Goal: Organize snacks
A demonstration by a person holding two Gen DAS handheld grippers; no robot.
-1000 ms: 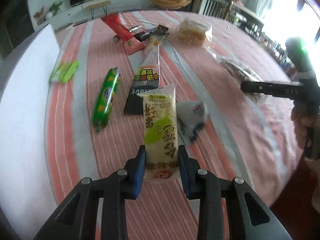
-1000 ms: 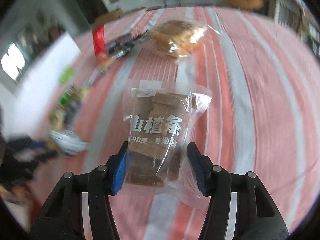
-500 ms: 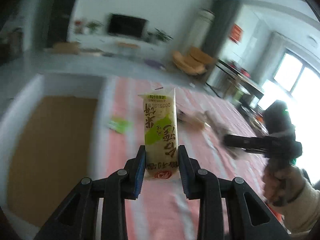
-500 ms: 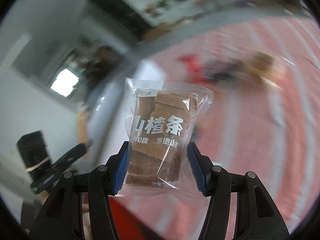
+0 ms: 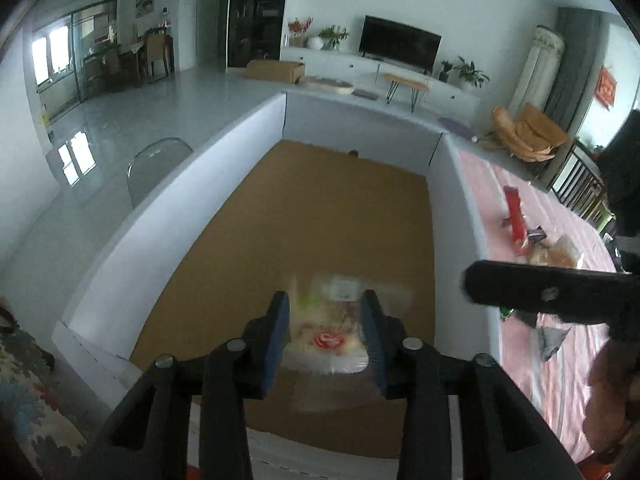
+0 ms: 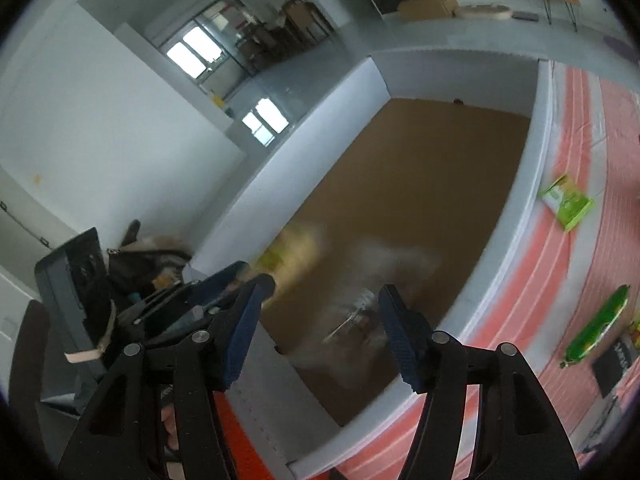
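Both grippers hang over a white-walled box with a brown cardboard floor. My left gripper has its jaws opening. The yellow-green rice-cracker packet is a blur between and below its fingers, loose from the pads. My right gripper is opening too, and its clear bag of brown hawthorn strips is a smear dropping toward the box floor. The yellow-green packet shows blurred beside it in the right wrist view. One right finger crosses the left wrist view.
The pink striped tablecloth to the right carries a red packet, a bread bag, a flat green packet, a green stick and a black packet. A clear chair stands left of the box.
Both grippers swung left from above the tablecloth to over the box. Their jaws have widened, and the two packets, firmly held before, now blur and slip downward.
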